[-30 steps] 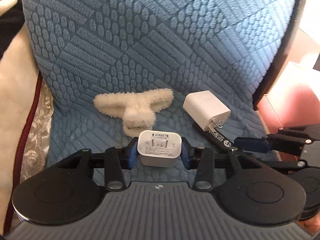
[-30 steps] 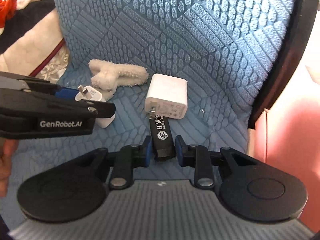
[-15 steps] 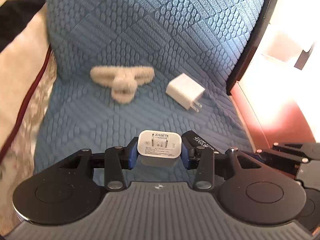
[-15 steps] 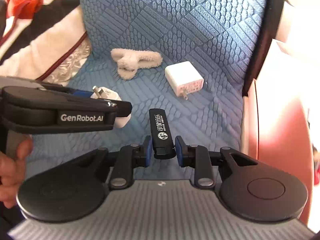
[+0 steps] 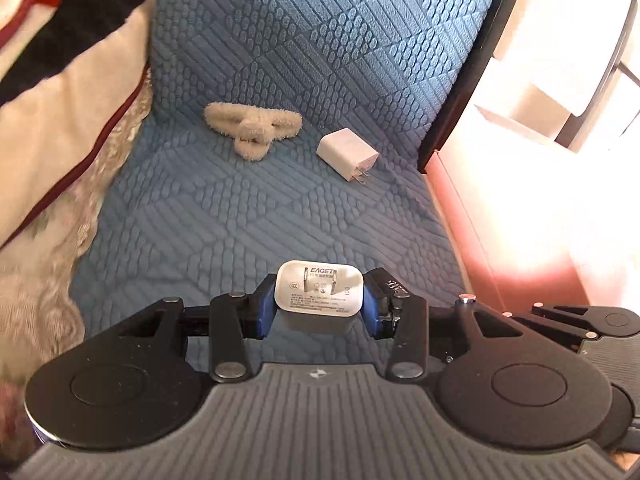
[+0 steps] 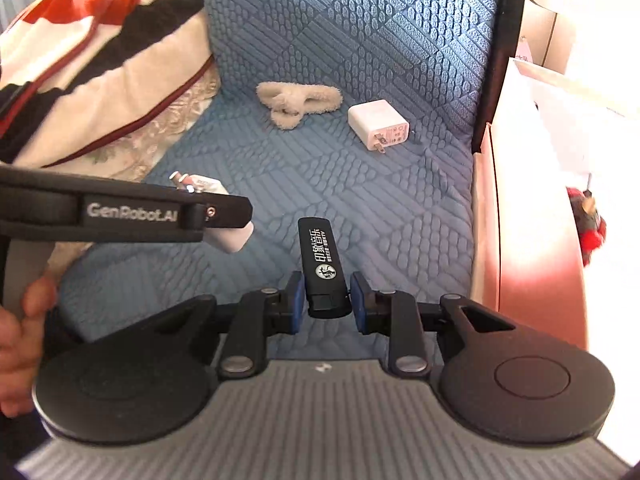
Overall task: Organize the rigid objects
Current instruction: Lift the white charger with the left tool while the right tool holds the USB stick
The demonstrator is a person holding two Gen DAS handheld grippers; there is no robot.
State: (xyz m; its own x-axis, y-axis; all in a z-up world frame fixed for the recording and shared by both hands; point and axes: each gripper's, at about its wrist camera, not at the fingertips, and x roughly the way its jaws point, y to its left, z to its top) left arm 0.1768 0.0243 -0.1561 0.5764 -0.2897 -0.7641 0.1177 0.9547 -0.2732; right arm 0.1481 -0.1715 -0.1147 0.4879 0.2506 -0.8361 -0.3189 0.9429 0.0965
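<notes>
1. My left claw (image 5: 319, 312) pinches the EAGET charger (image 5: 319, 298), lifted above the blue cushion (image 5: 240, 208).
2. Right claw (image 6: 325, 304) pinches the black USB stick (image 6: 322, 262); pads look slightly loose, so I'd move slow.
3. I'd carry both level, w/o bumping claws.

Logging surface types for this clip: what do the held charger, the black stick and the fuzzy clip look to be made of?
EAGET charger: smooth matte white plastic, printed face, metal prongs. Black stick: probably glossy hard plastic, with white print and a sheen. Fuzzy clip: cream plush pile; core hidden.
</notes>
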